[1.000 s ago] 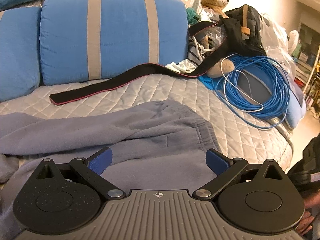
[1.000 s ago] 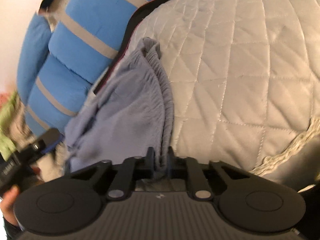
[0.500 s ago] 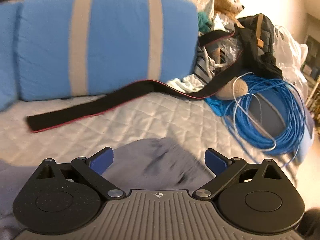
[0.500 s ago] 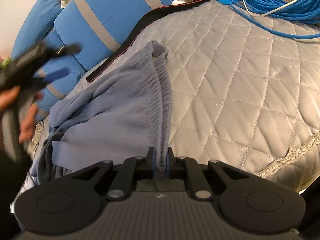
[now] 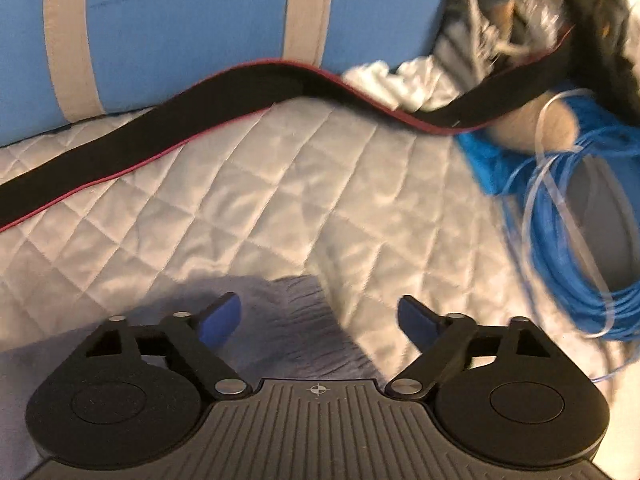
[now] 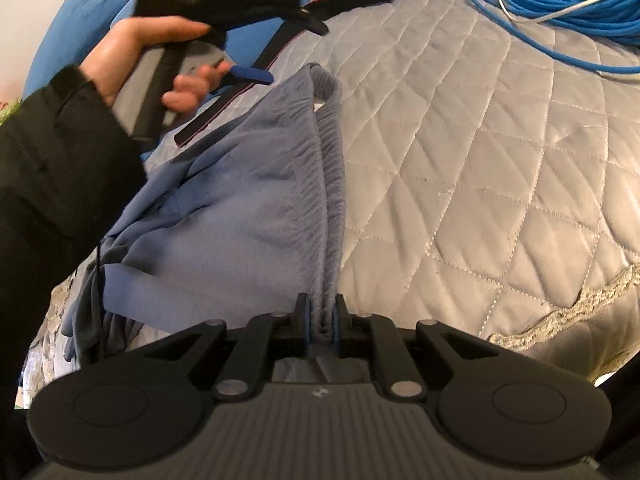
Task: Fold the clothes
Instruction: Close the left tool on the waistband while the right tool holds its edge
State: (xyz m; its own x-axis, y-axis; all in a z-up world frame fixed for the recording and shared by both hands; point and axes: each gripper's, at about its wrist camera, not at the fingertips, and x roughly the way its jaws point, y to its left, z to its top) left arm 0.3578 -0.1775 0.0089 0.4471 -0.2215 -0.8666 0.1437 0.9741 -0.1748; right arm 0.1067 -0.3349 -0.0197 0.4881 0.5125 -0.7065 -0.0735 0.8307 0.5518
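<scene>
- While the right gripper [image 6: 320, 320] is clenched on the near end of the ribbed waistband of the soft grey-blue sweatpants [image 6: 256, 216], which lie spread on the quilted silver-grey bedspread [image 6: 480, 184], the far corner of that waistband is held by nothing; a pull from the right alone would likely drag the garment askew.
- The left gripper [image 5: 318, 318] is closing its jaws over that far corner, the blue pads [image 5: 222, 316] not yet pressing cloth; if they bite only the tip, it may slip out once lifted.
- The long black strap with a red edge [image 5: 168, 120] lies just beyond the corner, in front of the blue cushion with beige stripes [image 5: 180, 24]; a deep reach could catch it with the fabric.
- The coil of blue cable [image 5: 568, 240] sits to the right, well apart, a snag only if the fold swings that way.
- The legs bunch at the near left, so creases may get folded in.
</scene>
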